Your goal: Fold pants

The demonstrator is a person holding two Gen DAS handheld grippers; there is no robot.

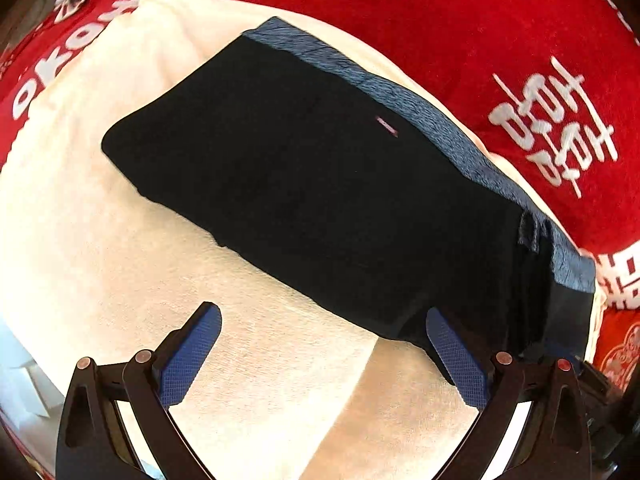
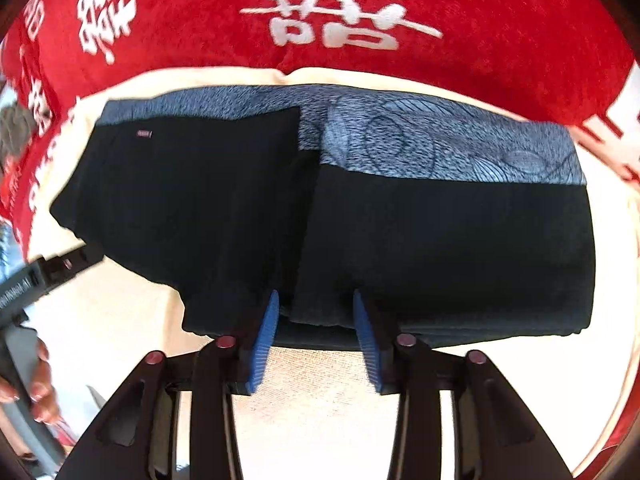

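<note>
Black pants (image 2: 248,208) with a blue patterned band along the far edge lie folded on a cream towel (image 1: 120,260), itself spread over a red blanket (image 2: 500,40) with white characters. The bundle's long axis runs left to right across the right wrist view, and a flap edge stands out near the middle, where one layer overlaps the other. The right claw (image 2: 316,320) hangs right at the near edge, jaws partly apart, its blue pads straddling that overlap without pressing on the cloth; nothing is gripped. The left claw (image 1: 324,344) stands wide and bare over the towel, just short of the near edge, with its right pad overlapping the dark cloth toward the pants' right end in its view; whether it touches I cannot tell. A hand (image 2: 40,384) on the left tool's handle shows at the left edge of the right view. By my reading the right claw is the nearer one to the middle seam, so any further fold across the long axis would likely start from there, with the left claw free to steady one end.
</note>
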